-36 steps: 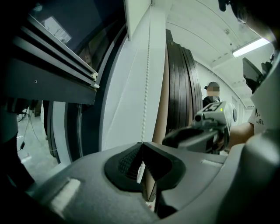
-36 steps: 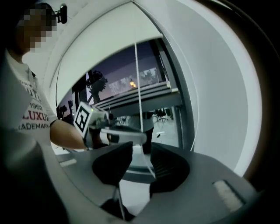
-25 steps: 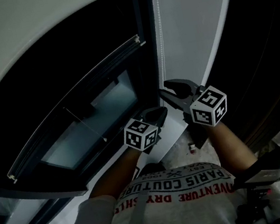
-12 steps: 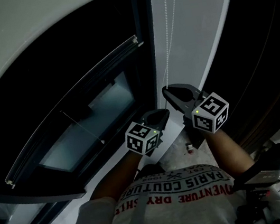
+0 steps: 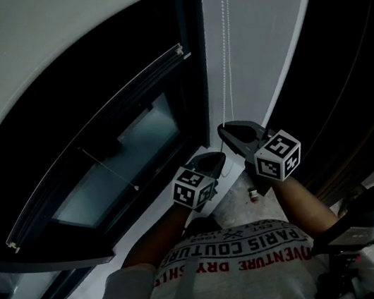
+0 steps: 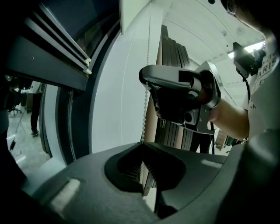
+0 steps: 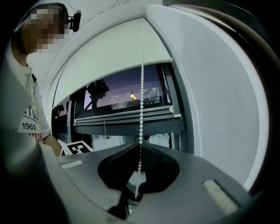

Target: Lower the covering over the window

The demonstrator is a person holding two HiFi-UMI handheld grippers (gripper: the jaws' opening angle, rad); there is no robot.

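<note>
Your left claw [image 5: 214, 157] and right claw [image 5: 229, 130] are both clamped on the bead chain [image 5: 227, 38] hanging at 12 o'clock, with the white blind [image 5: 47, 48] at 10 o'clock.

Jaws of right gripper [image 7: 140, 148], earlier apart, now pinched on bead chain [image 7: 141, 105] between them, it and left gripper [image 5: 215, 159] both lower.

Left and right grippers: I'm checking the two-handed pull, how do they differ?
The right gripper grips the bead cord higher than the left gripper. The right gripper faces the window; the left gripper faces the wall. Shared: both are shut on the bead cord.
</note>
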